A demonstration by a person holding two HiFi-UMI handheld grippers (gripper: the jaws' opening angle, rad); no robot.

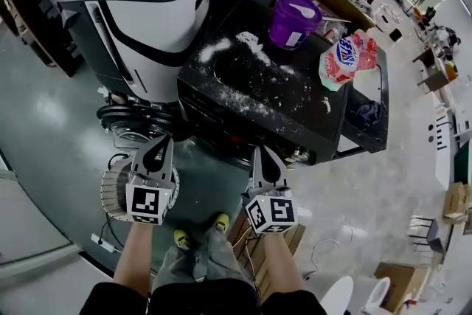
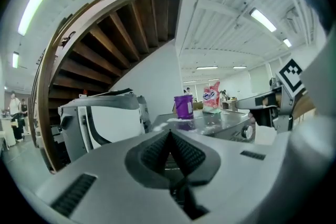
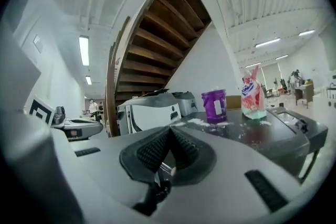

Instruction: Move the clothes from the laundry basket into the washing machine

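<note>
1. Head view: washing machine [image 1: 295,107] at centre. Its black top is dusted with white powder [image 1: 254,48], and its long side runs from lower left to upper right, front edge toward the person. A purple cup [image 1: 293,20] and a pink-and-blue detergent bag [image 1: 346,59] stand at its far end. The laundry basket [image 1: 110,192] is white and slatted, low at the left. It is largely covered by the left gripper [image 1: 158,150], so its contents cannot be made out. The right gripper [image 1: 266,158] is alongside but apart, and both point toward the washing machine. A second machine [image 1: 147,18], white and black, stands at upper left.
2. Left gripper view: the jaws are clenched, ribbed pads meeting, with nothing between them. The black top shows nearly edge-on beyond the tips, with a knob [image 2: 247,132] on its front. The cup and bag are small.
3. Right gripper view: the jaws are pressed together and empty. The cup, bag and powder sit on the dark top ahead and to the right. The top's right end is distorted near the frame edge.
</note>
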